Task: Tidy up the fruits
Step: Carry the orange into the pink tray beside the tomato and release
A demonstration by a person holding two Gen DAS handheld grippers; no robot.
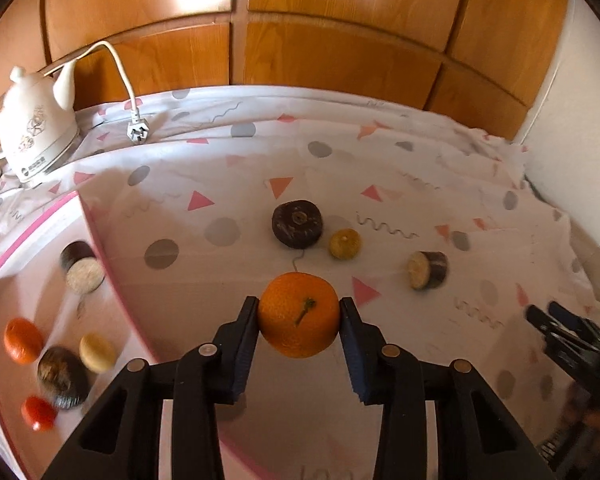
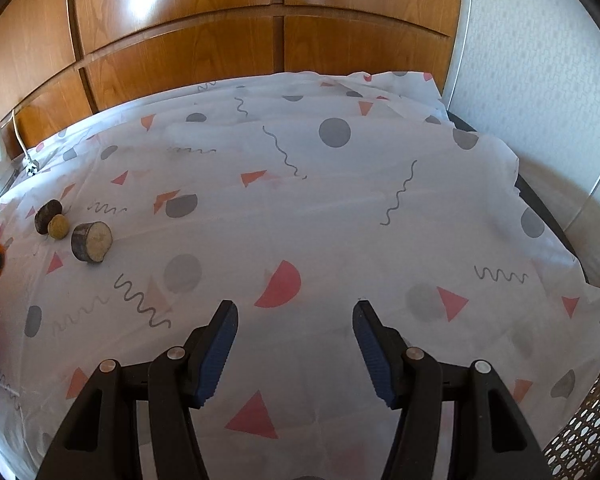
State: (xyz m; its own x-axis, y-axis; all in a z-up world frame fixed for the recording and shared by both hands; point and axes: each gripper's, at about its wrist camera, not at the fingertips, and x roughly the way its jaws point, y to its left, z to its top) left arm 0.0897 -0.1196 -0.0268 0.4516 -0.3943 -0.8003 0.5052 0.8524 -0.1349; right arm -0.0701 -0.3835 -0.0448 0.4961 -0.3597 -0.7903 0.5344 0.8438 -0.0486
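Wide open stretch of patterned cloth (image 2: 340, 208) ahead of the right gripper (image 2: 296, 308), bare from the jaws out to the wooden panels (image 2: 260, 40) at the back. Only clutter there far left: a cut dark piece (image 2: 91, 241), a small yellowish fruit (image 2: 58, 226) and a dark round piece (image 2: 48, 216), bunched close together. Ahead of the left gripper (image 1: 300, 305), orange (image 1: 299, 314) filling the gap between the jaws. Left of it, pink-edged tray (image 1: 96, 224) wall rising as a barrier, several pieces scattered inside. White kettle (image 1: 32, 132) with cord and plug (image 1: 138, 132) blocking the far left corner.
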